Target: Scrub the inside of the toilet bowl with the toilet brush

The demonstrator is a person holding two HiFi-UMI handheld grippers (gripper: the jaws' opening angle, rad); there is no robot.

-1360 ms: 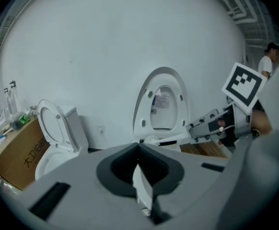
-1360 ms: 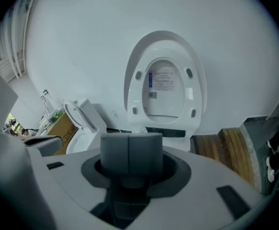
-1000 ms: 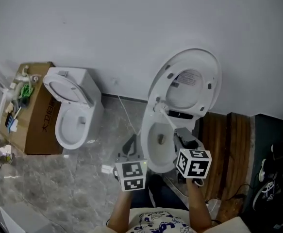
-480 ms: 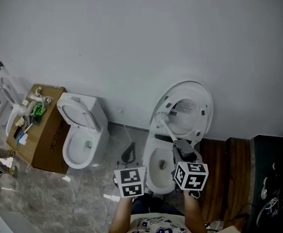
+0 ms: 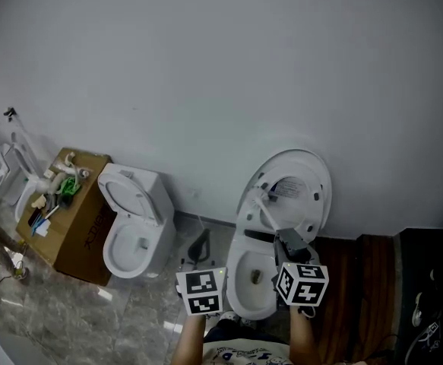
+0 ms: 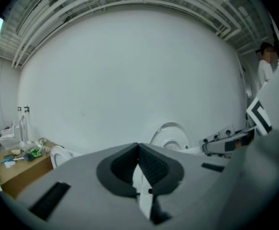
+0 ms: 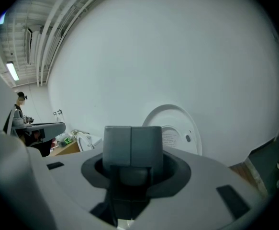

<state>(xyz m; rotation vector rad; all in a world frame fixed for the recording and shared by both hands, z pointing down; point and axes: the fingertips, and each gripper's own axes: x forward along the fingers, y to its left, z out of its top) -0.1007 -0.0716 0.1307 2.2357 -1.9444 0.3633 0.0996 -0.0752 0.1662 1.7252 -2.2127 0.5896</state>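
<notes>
Since a second ago the head view has tilted up the wall. Left gripper and right gripper, both clenched empty, flank the toilet bowl. No toilet brush shows, so scrubbing may lie ahead or behind. Only the head view shows the bowl's inside; gripper views catch its lid.

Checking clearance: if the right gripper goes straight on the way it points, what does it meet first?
Probably the raised toilet lid, which stands beyond the shut claw of the right gripper, slightly right of its line. Depth is unclear; if it missed the lid, the wall behind would come next.
</notes>
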